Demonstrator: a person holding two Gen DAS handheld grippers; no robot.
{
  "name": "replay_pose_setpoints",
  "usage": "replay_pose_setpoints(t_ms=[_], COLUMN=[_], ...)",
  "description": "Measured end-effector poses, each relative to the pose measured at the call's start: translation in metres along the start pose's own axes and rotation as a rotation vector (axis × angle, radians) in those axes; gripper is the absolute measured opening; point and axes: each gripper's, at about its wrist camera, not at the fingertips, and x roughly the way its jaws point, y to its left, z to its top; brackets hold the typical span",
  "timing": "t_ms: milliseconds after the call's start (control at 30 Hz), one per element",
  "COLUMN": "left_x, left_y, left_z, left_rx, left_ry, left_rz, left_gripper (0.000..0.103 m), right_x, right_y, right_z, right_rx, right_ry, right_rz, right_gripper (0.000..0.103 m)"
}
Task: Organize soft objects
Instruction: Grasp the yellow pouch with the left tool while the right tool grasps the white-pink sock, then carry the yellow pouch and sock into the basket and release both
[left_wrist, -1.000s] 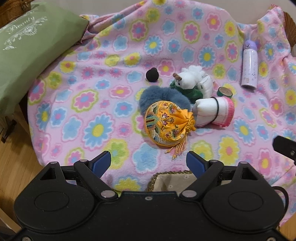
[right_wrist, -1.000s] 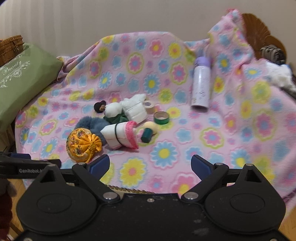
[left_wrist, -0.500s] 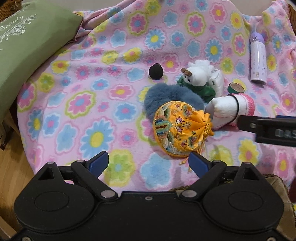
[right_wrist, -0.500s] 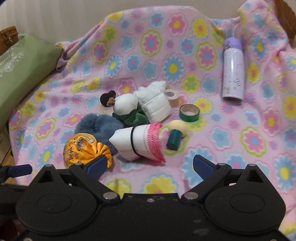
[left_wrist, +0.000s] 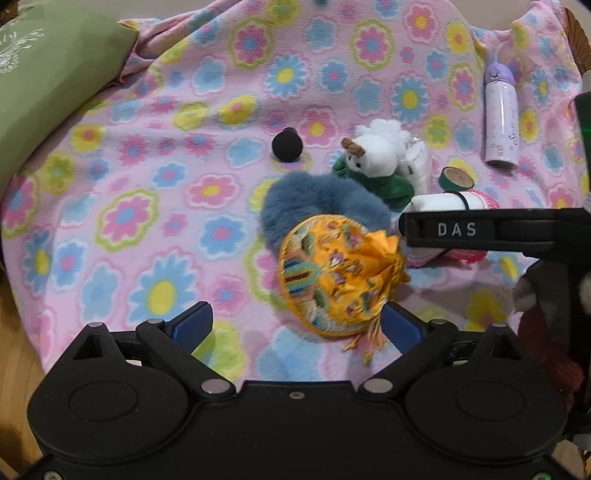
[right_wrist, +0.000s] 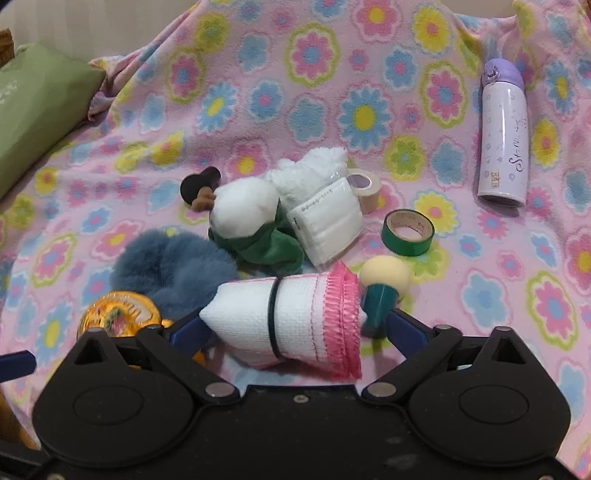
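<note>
1. Right gripper (right_wrist: 293, 326), jaws spread, straddles the towel roll (right_wrist: 284, 325) on the blanket (right_wrist: 258, 110), lined up to pinch it.
2. Left gripper (left_wrist: 297, 321), jaws released, hangs beside the pouch (left_wrist: 338, 278), probably its target.

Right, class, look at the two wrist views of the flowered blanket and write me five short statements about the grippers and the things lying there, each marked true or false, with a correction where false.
1. The right gripper is open, its fingers either side of the rolled white towel. True.
2. The purple bottle lies inside the green tape roll. False: they lie well apart on the blanket.
3. The left gripper is shut on the orange pouch. False: it is open, the pouch just ahead of it.
4. A black band runs around the towel. True.
5. The blue furry piece lies on the green cushion. False: it lies on the blanket, touching the pouch.
</note>
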Motion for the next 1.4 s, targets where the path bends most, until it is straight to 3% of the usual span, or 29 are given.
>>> replay_pose_setpoints(t_ms=[33, 367, 467, 633, 967, 1267, 1400], left_x=[0.000, 0.028, 0.040, 0.057, 0.074, 0.076, 0.072], left_y=[-0.002, -0.032, -0.037, -0.038, -0.036, -0.033, -0.031], left_z=[0.002, 0.017, 0.019, 0.018, 0.024, 0.025, 0.024], left_rx=[0.003, 0.066, 0.069, 0.061, 0.050, 0.037, 0.013], left_ry=[-0.006, 0.025, 0.048, 0.093, 0.102, 0.092, 0.081], left_rz=[-0.006, -0.031, -0.017, -0.005, 0.012, 0.002, 0.002], left_gripper=[0.095, 0.100, 0.099, 0.099, 0.100, 0.099, 0.088], right_x=[-0.003, -0.039, -0.035, -0.010, 0.009, 0.015, 0.014], right_y=[-0.003, -0.065, -0.087, -0.109, -0.117, -0.122, -0.121], right_z=[0.002, 0.018, 0.017, 0.006, -0.001, -0.003, -0.002], right_rx=[0.006, 0.159, 0.203, 0.229, 0.242, 0.300, 0.293], right_ry=[-0.013, -0.107, -0.062, 0.014, -0.049, -0.047, -0.047], right_rz=[0.020, -0.066, -0.157, -0.223, -0.245, -0.189, -0.187], right_gripper=[0.079, 0.081, 0.081, 0.081, 0.085, 0.086, 0.084])
